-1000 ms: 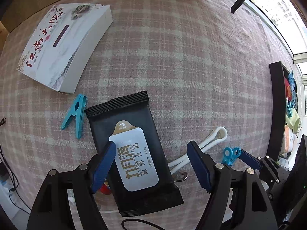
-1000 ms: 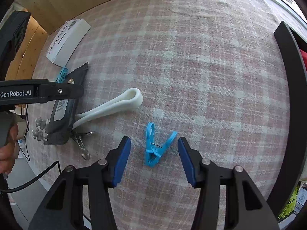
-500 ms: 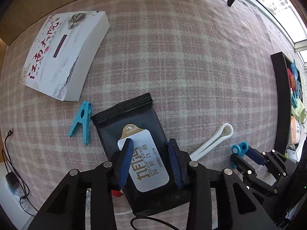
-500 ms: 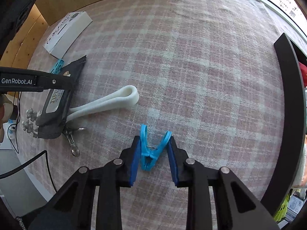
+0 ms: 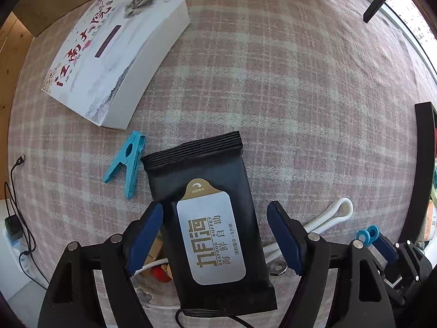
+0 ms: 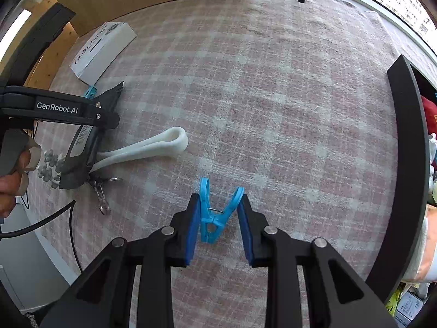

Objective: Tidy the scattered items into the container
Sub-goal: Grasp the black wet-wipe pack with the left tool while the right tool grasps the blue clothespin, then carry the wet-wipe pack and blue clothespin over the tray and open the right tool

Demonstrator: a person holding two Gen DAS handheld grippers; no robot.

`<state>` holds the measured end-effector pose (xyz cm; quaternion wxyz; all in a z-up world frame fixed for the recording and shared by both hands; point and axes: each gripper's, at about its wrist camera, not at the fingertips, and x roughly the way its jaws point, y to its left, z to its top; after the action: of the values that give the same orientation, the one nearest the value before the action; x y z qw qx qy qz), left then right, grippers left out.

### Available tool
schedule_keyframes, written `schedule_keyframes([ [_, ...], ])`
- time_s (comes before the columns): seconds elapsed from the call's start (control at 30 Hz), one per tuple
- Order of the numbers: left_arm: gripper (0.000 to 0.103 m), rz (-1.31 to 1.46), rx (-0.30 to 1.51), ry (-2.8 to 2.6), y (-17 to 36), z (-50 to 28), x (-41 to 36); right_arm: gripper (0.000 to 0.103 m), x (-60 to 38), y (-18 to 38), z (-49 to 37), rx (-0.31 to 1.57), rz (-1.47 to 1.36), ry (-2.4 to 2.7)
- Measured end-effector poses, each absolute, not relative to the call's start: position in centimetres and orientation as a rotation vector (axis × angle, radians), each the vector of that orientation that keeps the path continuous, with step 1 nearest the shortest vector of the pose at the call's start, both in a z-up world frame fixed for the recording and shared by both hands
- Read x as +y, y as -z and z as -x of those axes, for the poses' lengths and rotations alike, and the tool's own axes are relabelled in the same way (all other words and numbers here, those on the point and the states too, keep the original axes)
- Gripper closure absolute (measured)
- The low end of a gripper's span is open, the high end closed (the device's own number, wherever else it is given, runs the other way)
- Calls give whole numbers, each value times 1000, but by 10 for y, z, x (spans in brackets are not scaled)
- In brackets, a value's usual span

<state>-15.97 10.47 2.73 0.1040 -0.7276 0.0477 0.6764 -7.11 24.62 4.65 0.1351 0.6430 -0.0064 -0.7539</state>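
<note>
At lower centre of the left wrist view, the black wipes pack [image 5: 210, 218] is straddled by the left gripper [image 5: 215, 239] — its jaws are opening, clear of it. At lower centre of the right view, the blue clothespin [image 6: 217, 213] is clamped by the right gripper [image 6: 218, 228]; the black container [image 6: 409, 169] is seen at right.

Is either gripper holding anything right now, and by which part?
The right gripper pinches a blue clothespin by its two handle arms. The left gripper holds nothing; its jaws are opening around the black wet-wipes pack.
</note>
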Motion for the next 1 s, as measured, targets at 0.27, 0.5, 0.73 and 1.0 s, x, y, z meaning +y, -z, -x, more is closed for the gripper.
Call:
schedule_keyframes([
  [0.27,29,2248,69,-2026,-17,165,102,76,269,-55,70,1,-1818,2136],
  [0.5,38,2204,44,-2077,-31,164,123,76,296,-62,60,-12,-1772,2123],
  [0.73,39,2141,-213,-2198,-78,169,148,76,344,-89,47,-102,-1678,2165],
  [1.0,39,1877,-216,-2259,-161,154,221,76,424,-139,30,-170,-1558,2337],
])
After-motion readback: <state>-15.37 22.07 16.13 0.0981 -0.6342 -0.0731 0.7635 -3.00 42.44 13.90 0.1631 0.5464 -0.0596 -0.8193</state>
